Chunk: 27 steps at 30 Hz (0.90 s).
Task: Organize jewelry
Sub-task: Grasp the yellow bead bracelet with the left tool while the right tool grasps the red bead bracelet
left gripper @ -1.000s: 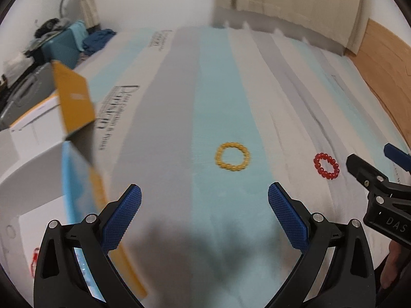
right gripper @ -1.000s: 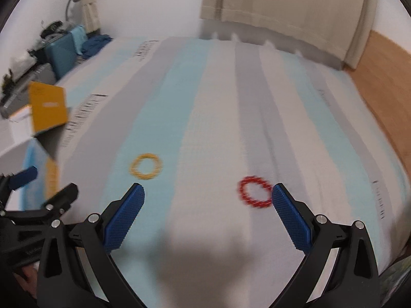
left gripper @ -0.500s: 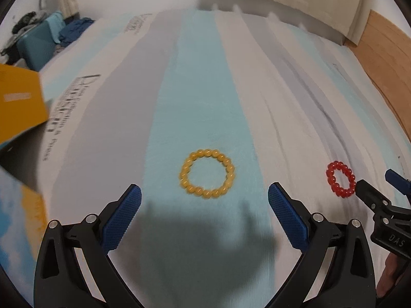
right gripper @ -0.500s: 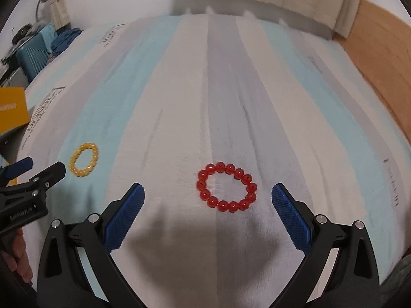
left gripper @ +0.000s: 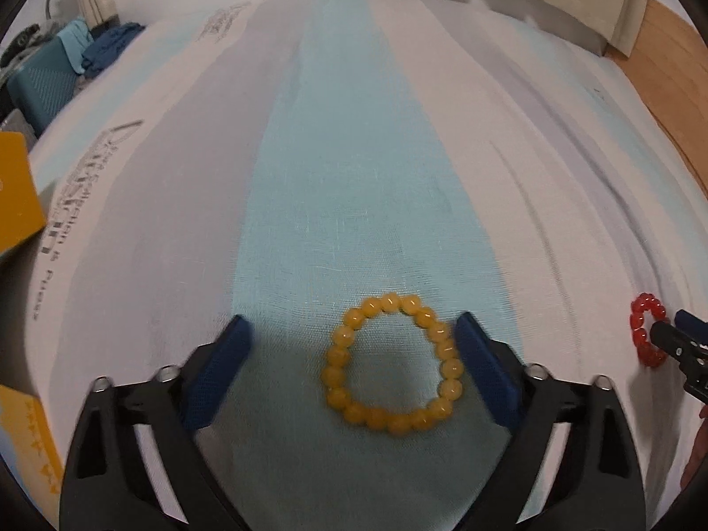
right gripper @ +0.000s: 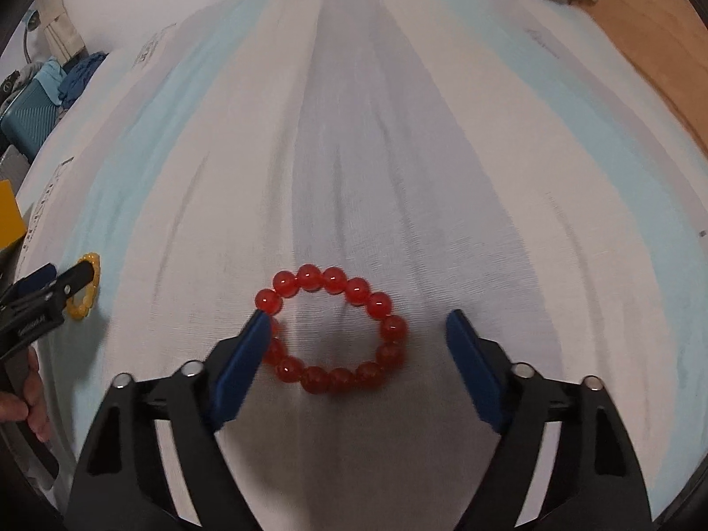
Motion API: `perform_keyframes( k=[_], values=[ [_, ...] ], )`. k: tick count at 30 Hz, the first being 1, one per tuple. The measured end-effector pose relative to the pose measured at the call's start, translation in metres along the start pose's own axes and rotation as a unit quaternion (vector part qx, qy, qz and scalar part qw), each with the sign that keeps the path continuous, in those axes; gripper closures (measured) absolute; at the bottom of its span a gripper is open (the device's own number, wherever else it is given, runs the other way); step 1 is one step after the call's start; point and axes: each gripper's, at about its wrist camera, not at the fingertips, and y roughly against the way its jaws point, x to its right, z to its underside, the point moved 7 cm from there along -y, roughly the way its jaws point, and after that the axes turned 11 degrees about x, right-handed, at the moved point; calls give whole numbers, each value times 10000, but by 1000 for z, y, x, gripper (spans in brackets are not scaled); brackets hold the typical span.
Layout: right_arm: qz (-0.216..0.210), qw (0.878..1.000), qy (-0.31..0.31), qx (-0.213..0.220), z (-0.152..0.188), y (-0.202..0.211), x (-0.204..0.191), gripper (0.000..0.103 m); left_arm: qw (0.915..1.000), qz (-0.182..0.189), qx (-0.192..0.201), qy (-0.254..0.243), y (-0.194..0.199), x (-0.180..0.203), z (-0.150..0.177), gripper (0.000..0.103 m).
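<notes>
A yellow bead bracelet lies flat on the striped bedsheet. My left gripper is open and low over it; the bracelet sits between the fingers, close against the right one. A red bead bracelet lies flat further right. My right gripper is open around it, with the left finger overlapping its left edge. The red bracelet also shows at the right edge of the left wrist view, and the yellow one at the left of the right wrist view.
A yellow and white box stands at the left of the bed. A teal suitcase and blue clothes lie beyond the far left corner. Wooden floor runs along the right side.
Both grippers have moved forward and down onto their bracelets, which now sit between the open fingers. The box has slid out to the left edge of the views.
</notes>
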Motion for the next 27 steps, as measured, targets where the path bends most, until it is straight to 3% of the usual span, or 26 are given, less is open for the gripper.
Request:
perform_keyframes(
  k=[5,11,13,16,18,27],
  values=[
    [39,9998,137,-114,2,-7,-4,46,9997,-22,-50,-222,-7,0,3,19],
    [82,9999,76,-129,1,-9,0,67,9996,-99,-124,-226,-5,-2,3,41],
    [77,9999,46,-138,0,-8,4,72,9994,-102,-154,-277,-3,0,5,52],
    [108,9998,58,-128,-2,-8,0,82,9989,-46,-215,-403,0,5,6,84],
    [97,9999,35,-95,-4,-6,-2,88,9987,36,-247,-453,2,8,7,94],
    [-11,9998,0,177,-8,16,-5,90,9990,71,-107,-431,12,7,1,94]
  ],
)
